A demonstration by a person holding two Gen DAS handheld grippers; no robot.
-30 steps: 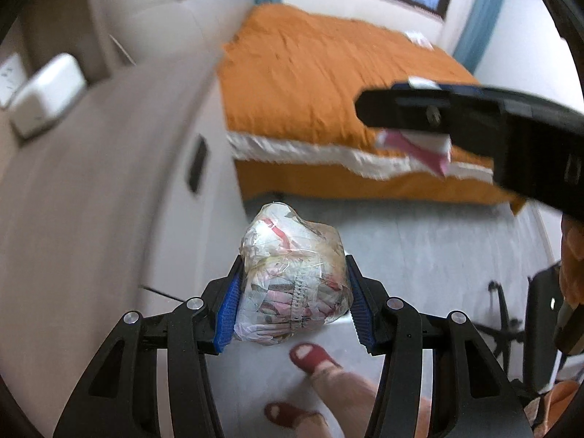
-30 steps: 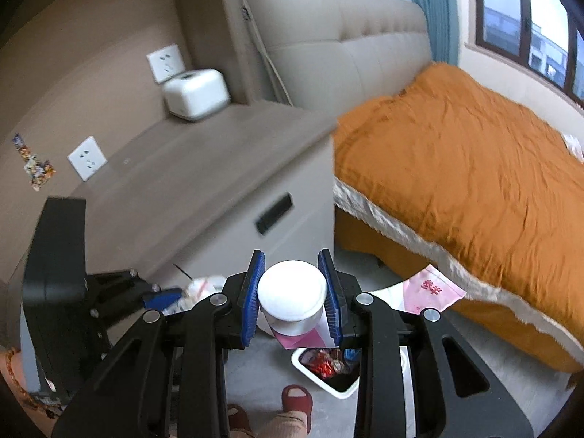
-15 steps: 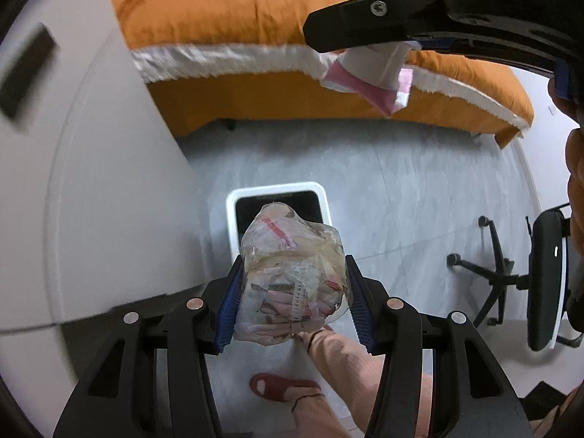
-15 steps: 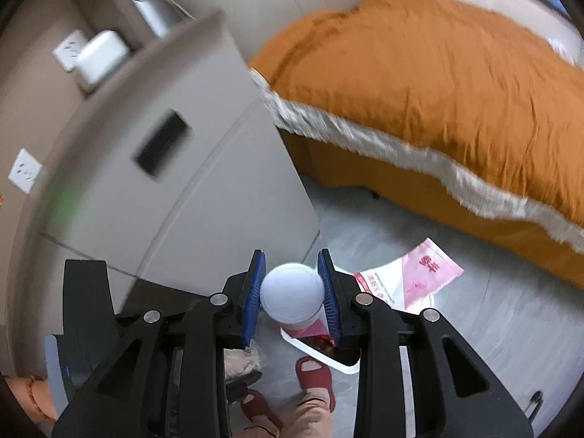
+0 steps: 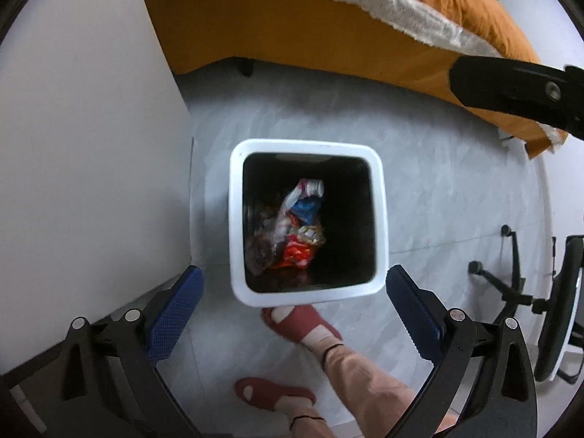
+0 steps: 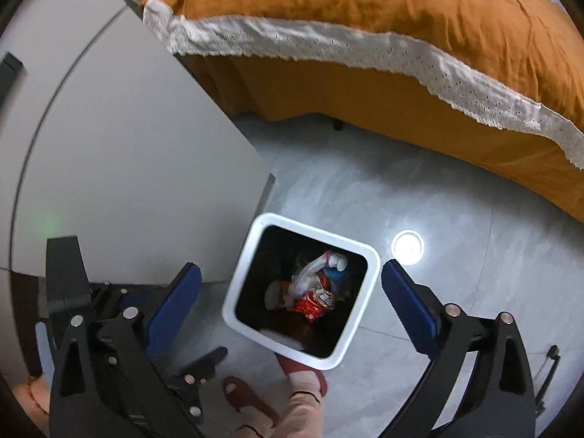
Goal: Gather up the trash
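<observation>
Left wrist view: the left gripper point(image 5: 292, 303) has wide, empty fingers above the white bin point(image 5: 308, 294), with trash point(image 5: 292, 230) inside. Right wrist view: the right gripper point(image 6: 292, 303) is wide and empty too, above the bin point(image 6: 248, 255) near the bed point(image 6: 365, 18).

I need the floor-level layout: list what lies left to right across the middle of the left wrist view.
Grey cabinet side → white trash bin with wrappers inside → bare grey floor → office chair base.
</observation>
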